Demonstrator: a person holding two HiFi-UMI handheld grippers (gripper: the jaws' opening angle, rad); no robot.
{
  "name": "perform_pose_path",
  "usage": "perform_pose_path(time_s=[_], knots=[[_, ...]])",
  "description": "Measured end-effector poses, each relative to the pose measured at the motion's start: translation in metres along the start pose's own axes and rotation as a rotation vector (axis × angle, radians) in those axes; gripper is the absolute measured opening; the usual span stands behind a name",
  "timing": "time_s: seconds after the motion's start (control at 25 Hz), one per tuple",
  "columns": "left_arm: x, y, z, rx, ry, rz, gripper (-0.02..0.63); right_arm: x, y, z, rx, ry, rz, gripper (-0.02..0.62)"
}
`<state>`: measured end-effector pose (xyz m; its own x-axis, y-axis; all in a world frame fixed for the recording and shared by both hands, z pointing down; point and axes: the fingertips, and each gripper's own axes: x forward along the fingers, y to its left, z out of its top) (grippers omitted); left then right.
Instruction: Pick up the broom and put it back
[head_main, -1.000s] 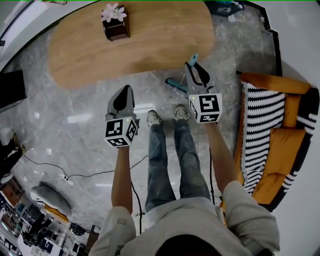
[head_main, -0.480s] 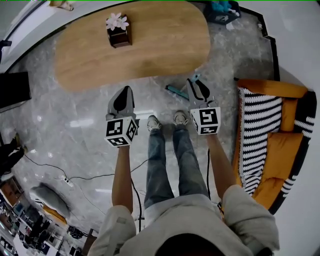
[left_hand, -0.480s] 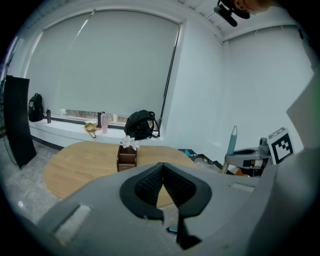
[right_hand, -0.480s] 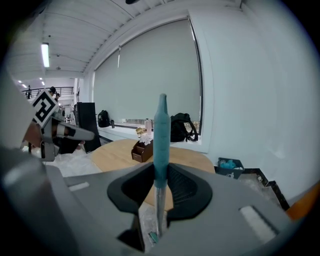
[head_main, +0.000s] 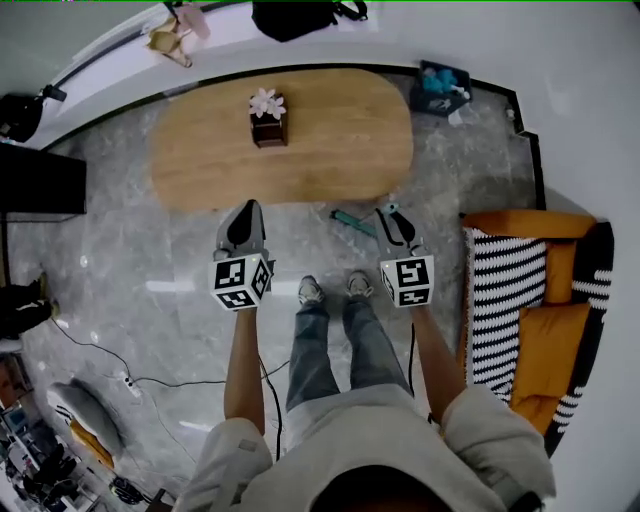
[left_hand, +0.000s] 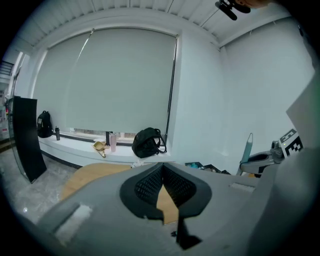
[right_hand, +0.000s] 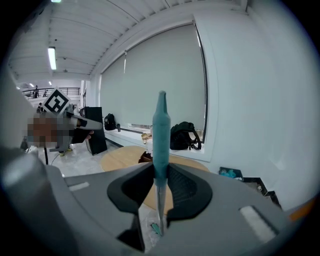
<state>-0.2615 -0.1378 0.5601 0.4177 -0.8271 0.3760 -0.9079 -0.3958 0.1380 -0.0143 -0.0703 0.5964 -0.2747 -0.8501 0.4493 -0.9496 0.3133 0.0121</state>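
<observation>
The broom has a teal grip (right_hand: 161, 135) on a thin metal shaft, and its teal head (head_main: 352, 219) is low over the floor near the table's edge. My right gripper (right_hand: 161, 167) is shut on the shaft just below the grip, and the broom stands upright in it. In the head view the right gripper (head_main: 392, 222) is ahead of the person's right foot. My left gripper (head_main: 245, 222) is raised to the same height, apart from the broom. Its jaws (left_hand: 163, 165) are shut with nothing in them. The broom's grip (left_hand: 248, 147) also shows at the right of the left gripper view.
An oval wooden table (head_main: 330, 150) with a dark box of flowers (head_main: 268, 118) lies just ahead. An orange sofa with a striped throw (head_main: 520, 290) is at the right. A black backpack (left_hand: 148, 142) rests on the window sill. Cables (head_main: 130, 380) run over the floor at left.
Both grippers have risen, and the head camera with them, so more of the room shows. The broom has stayed in the right gripper and the left has stayed shut.
</observation>
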Motion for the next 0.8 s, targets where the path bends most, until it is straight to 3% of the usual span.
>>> perform_pose_path(time_s=[0.24,0.52,0.8], knots=[[-0.028,-0.001,0.06,0.008,-0.067,0.046,0.005,-0.023,0.004,0.049,-0.03,-0.024,0.045,0.087],[-0.066,-0.013,0.102,-0.01,-0.106,0.087,0.005,-0.05,0.009,0.091,-0.049,-0.052,0.079,0.087],[-0.081,-0.036,0.141,0.038,-0.131,0.072,0.005,-0.07,-0.005,0.12,-0.045,-0.08,0.066,0.087]])
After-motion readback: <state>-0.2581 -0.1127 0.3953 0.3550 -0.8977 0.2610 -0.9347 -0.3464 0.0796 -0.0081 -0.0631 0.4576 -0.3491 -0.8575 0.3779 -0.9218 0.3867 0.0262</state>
